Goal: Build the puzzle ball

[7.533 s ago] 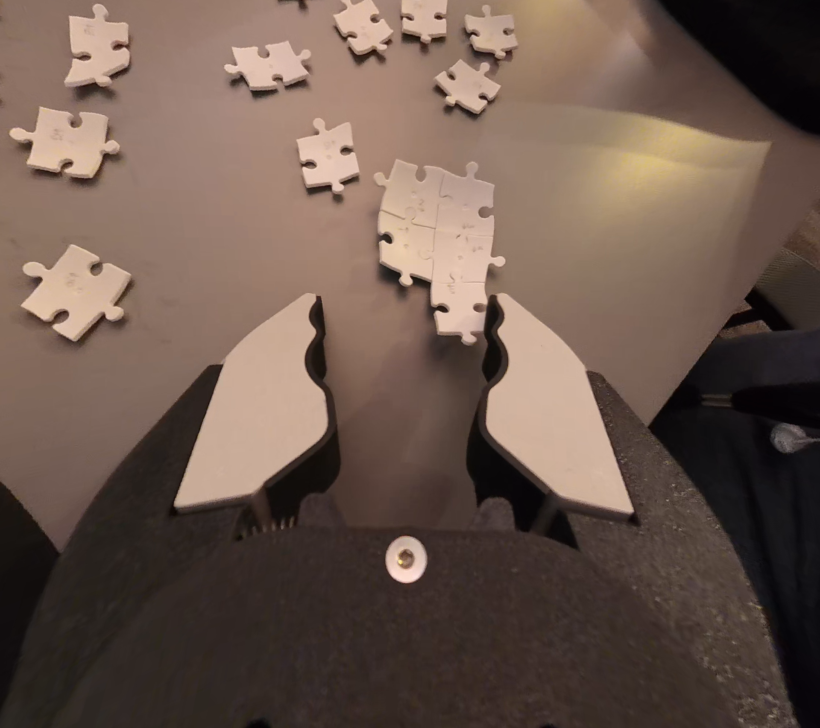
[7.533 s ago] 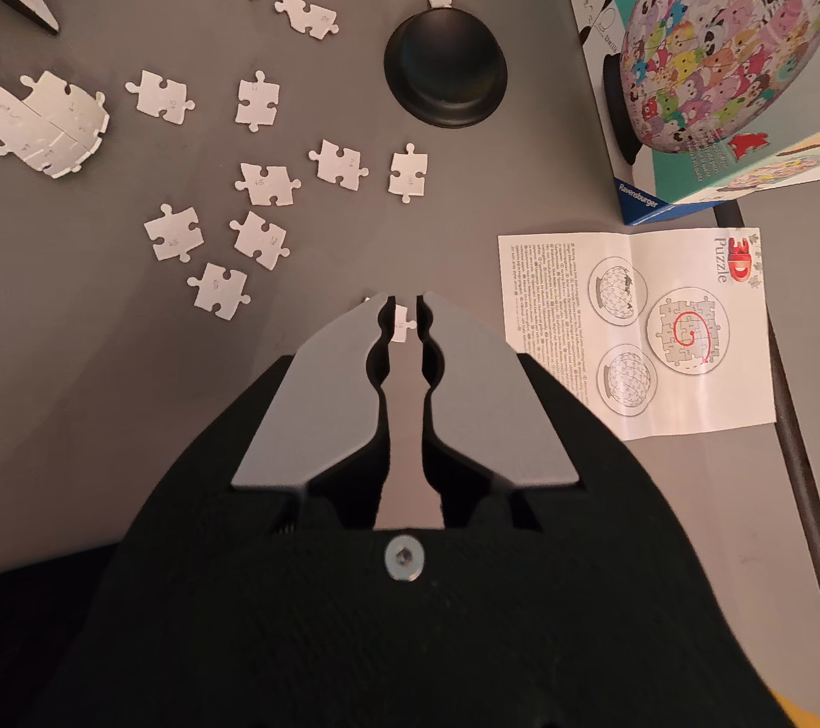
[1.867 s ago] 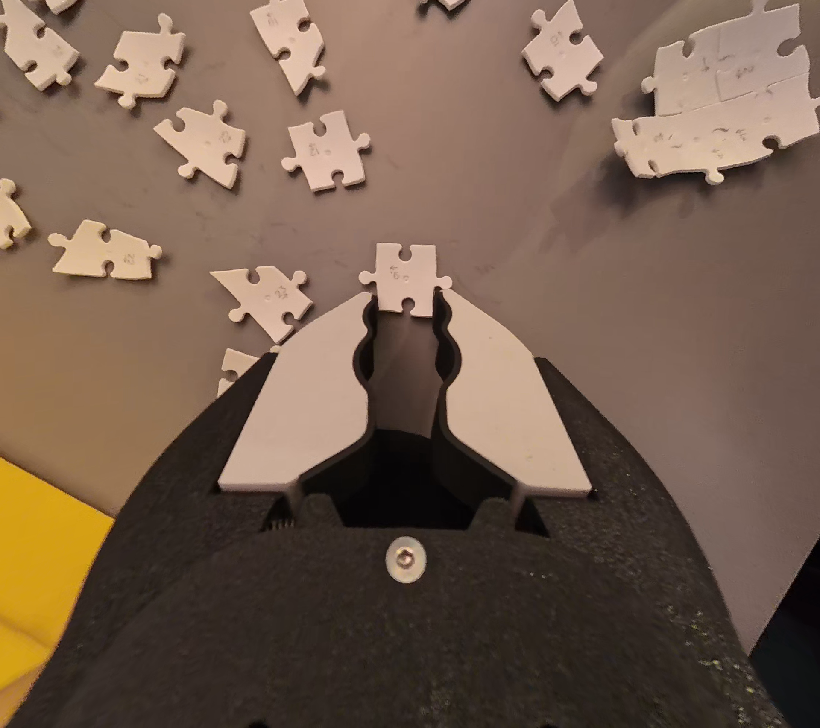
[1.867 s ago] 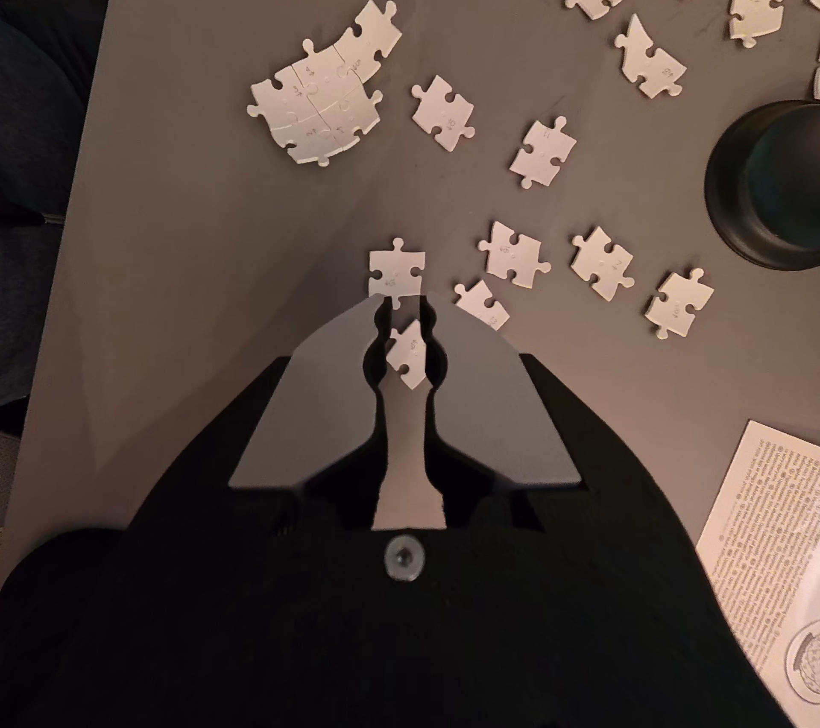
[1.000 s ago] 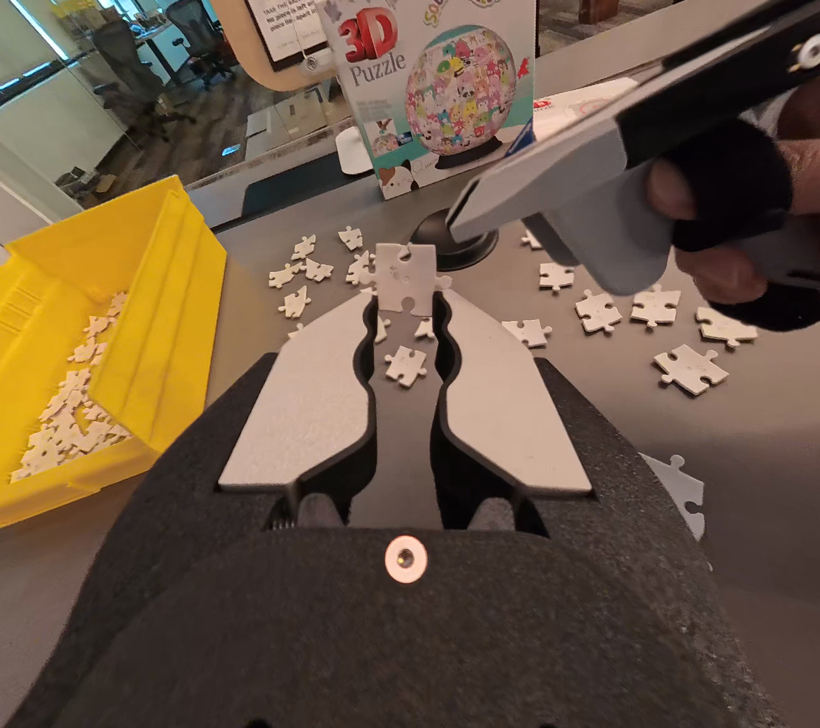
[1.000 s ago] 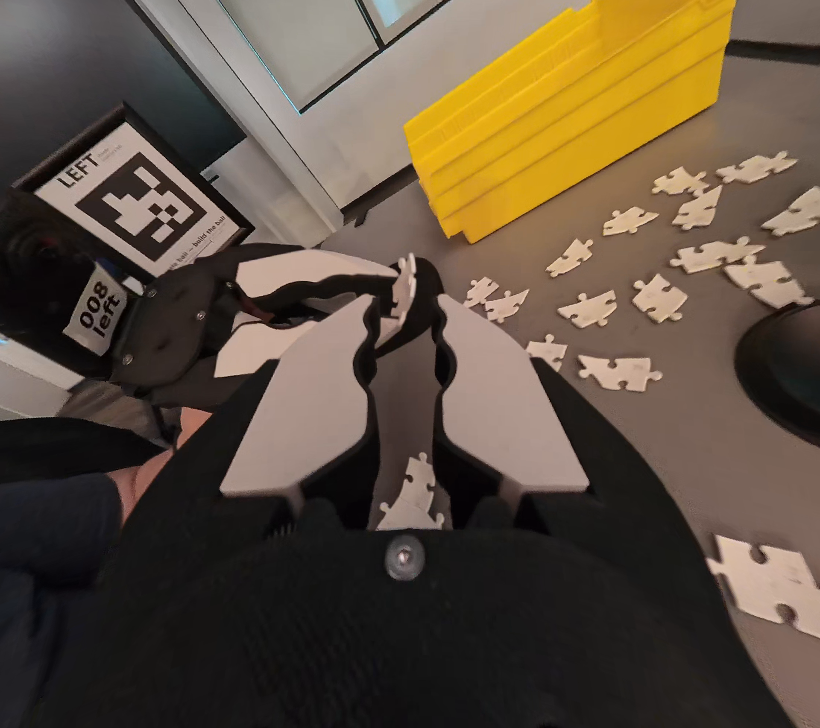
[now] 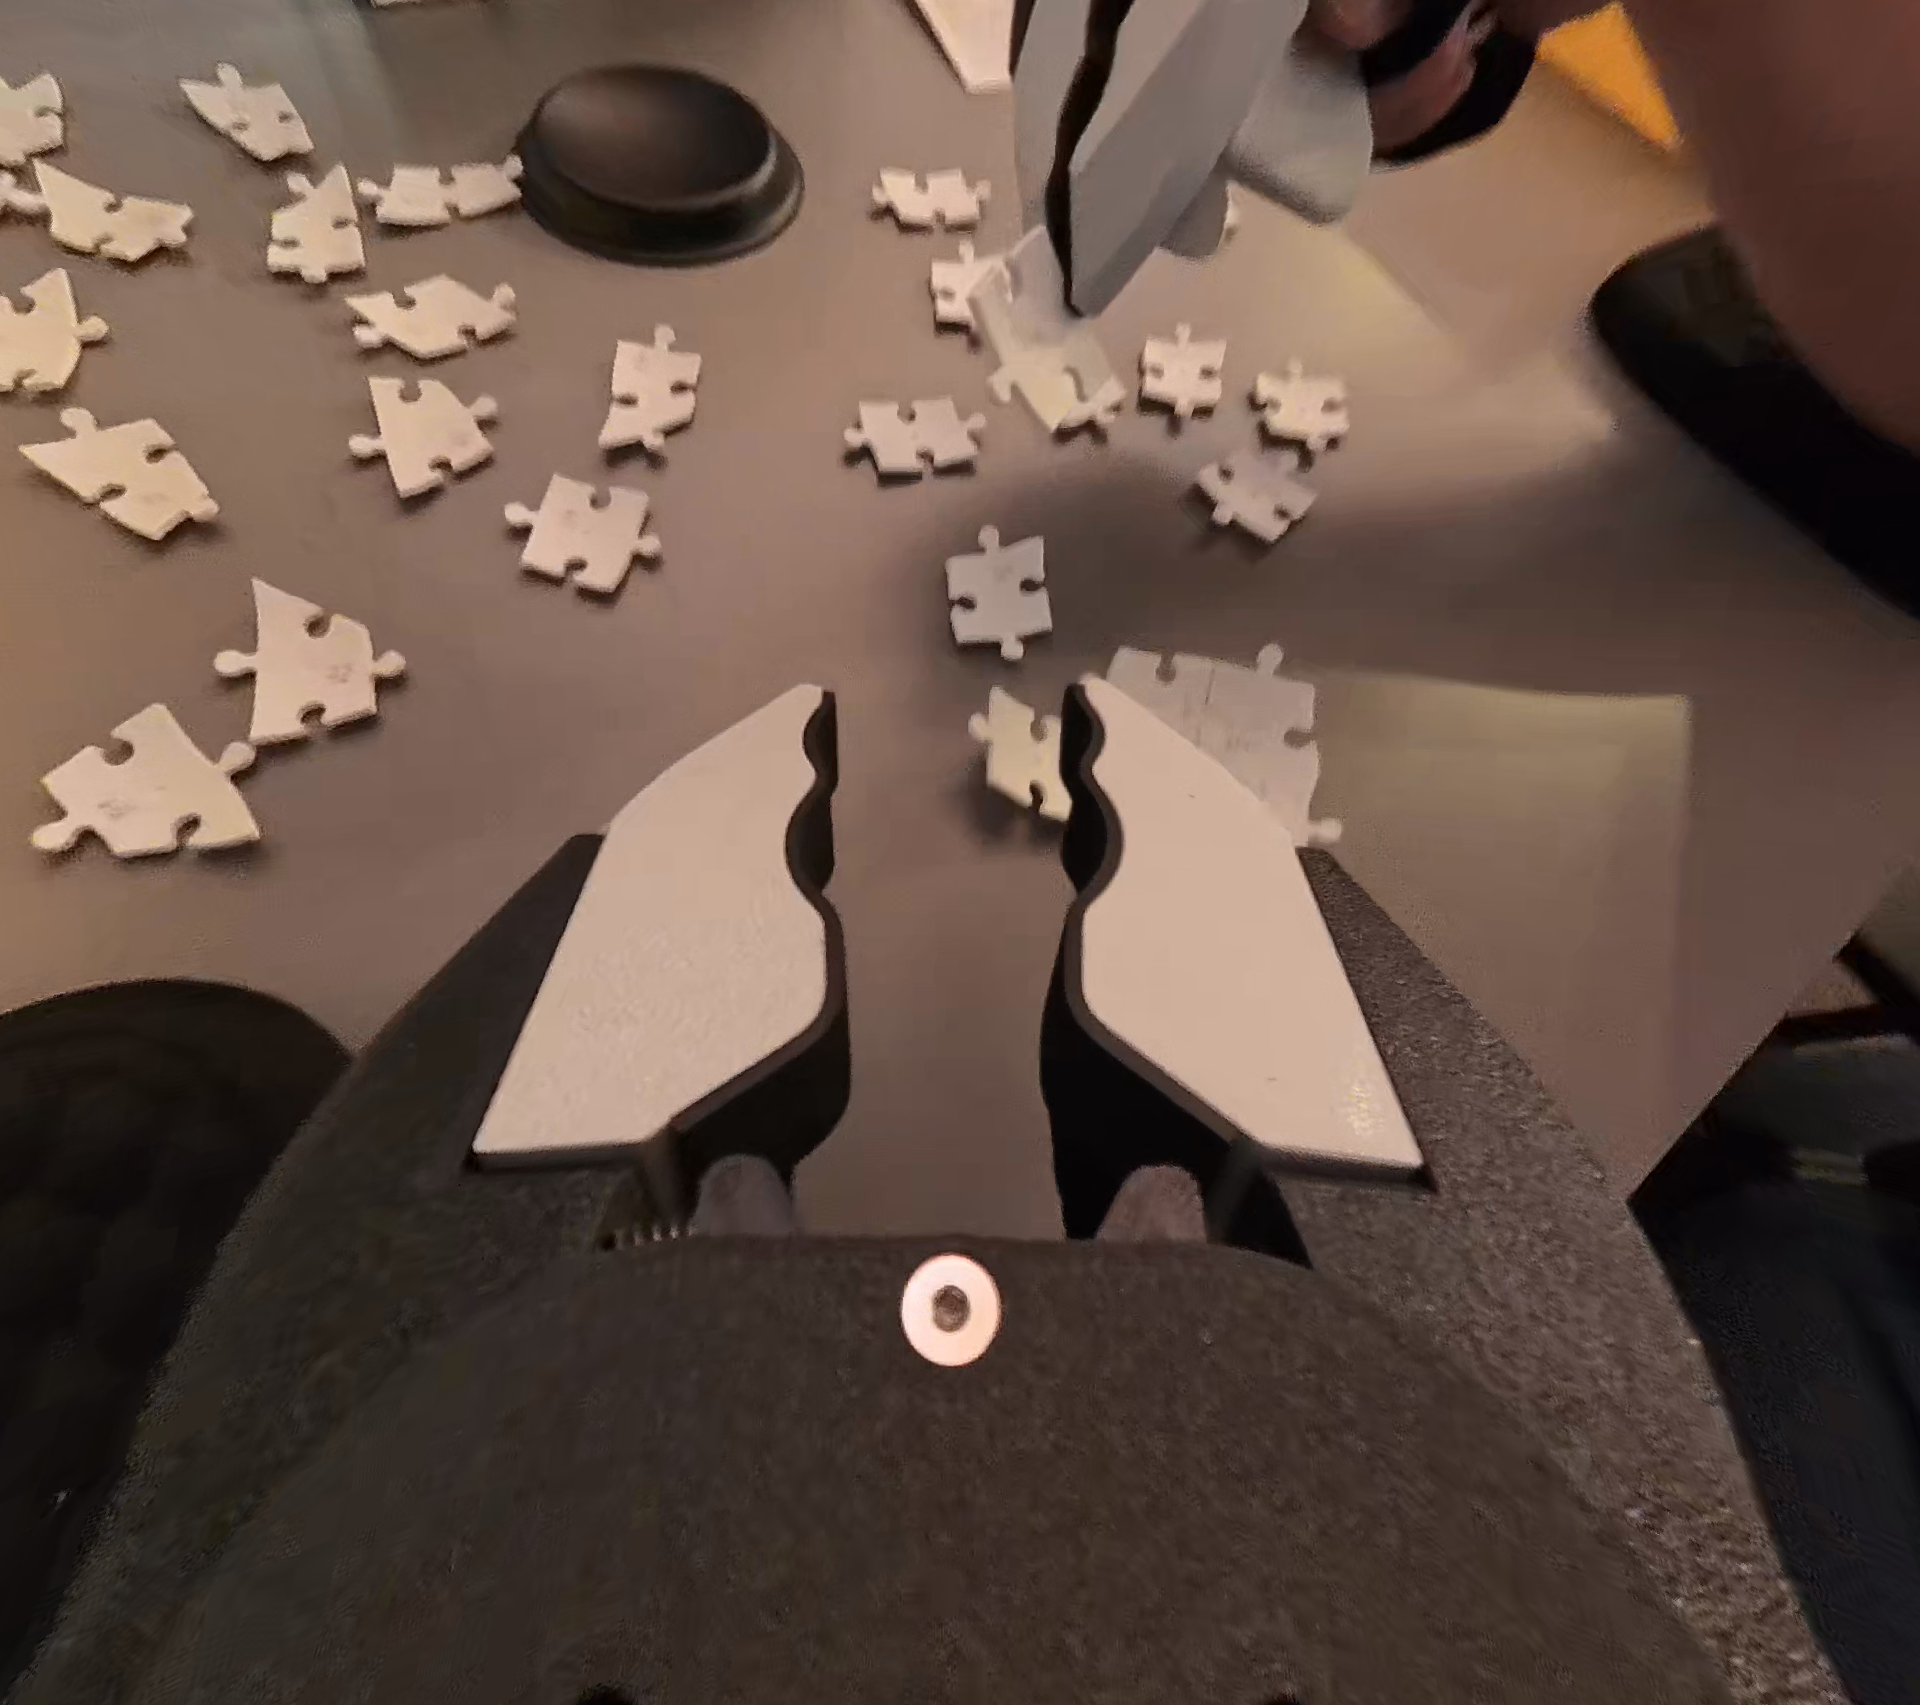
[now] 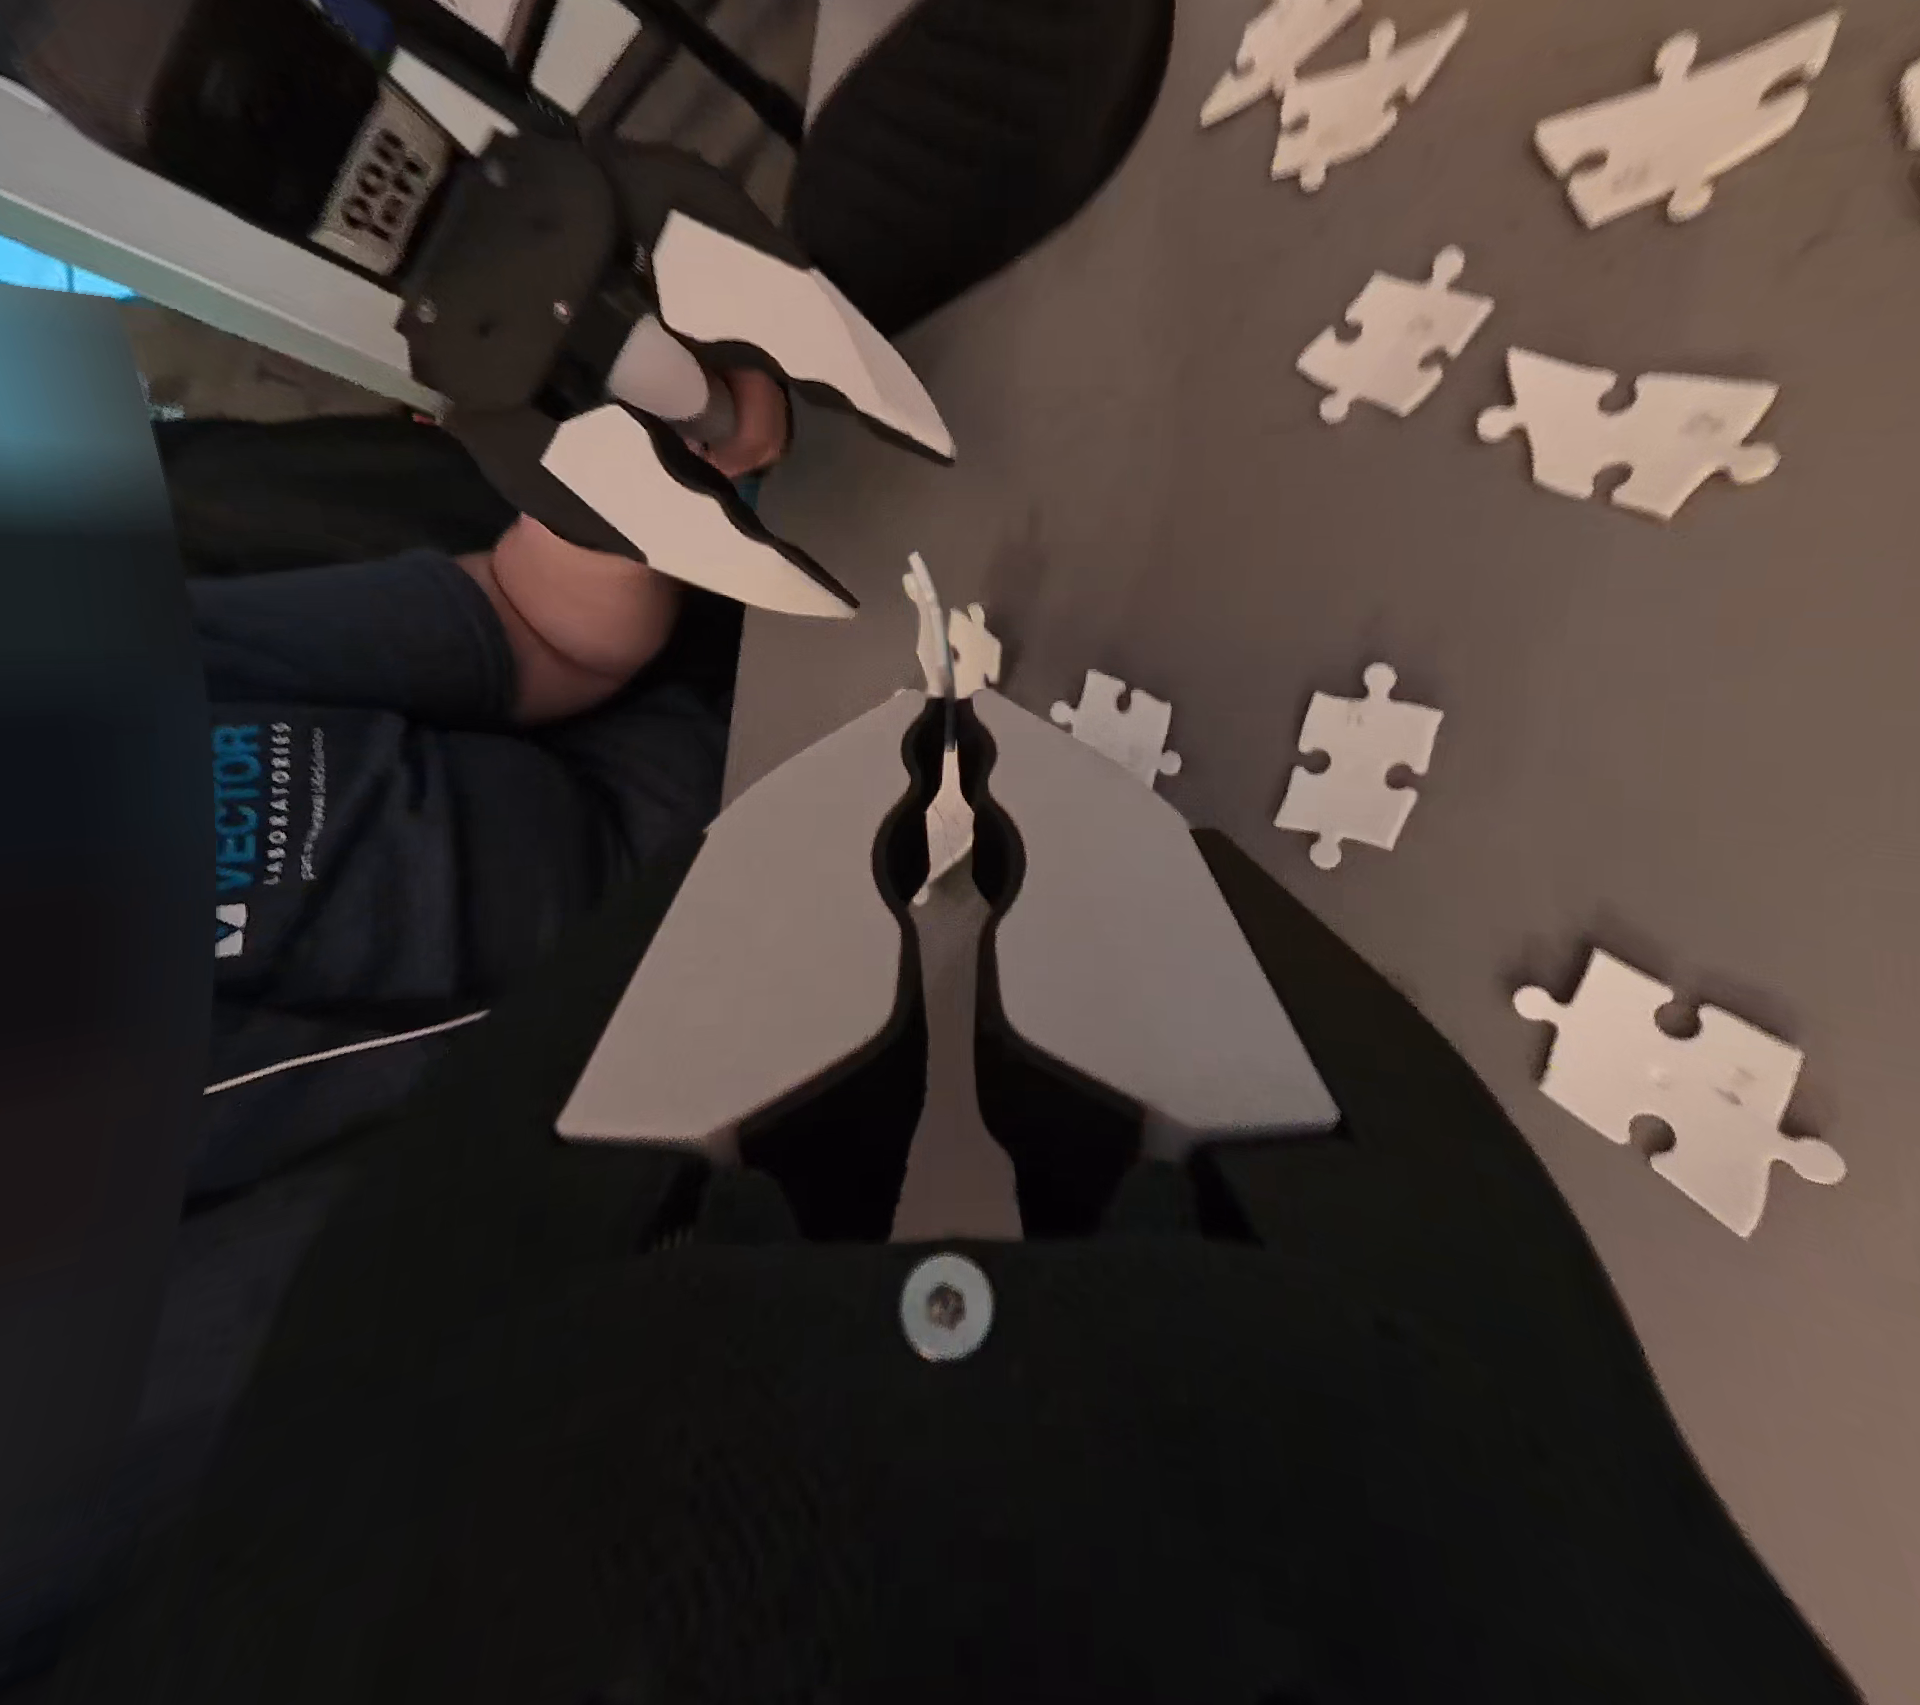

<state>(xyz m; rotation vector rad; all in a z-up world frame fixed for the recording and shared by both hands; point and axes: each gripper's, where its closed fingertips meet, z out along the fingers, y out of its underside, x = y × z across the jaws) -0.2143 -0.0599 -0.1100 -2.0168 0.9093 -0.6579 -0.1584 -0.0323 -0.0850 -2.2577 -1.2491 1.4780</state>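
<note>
While the left gripper (image 7: 948,725) hovers low over the grey table (image 7: 727,699) with its jaws wide and empty, the right gripper (image 8: 943,705) points steeply down farther out, jaws pinched on a white puzzle piece (image 8: 935,647) held edge-on. A joined patch of pieces (image 7: 1236,720) lies just right of the left fingertips, near the table's edge. Loose pieces (image 7: 582,531) crowd the left; bare tabletop lies between the left jaws
</note>
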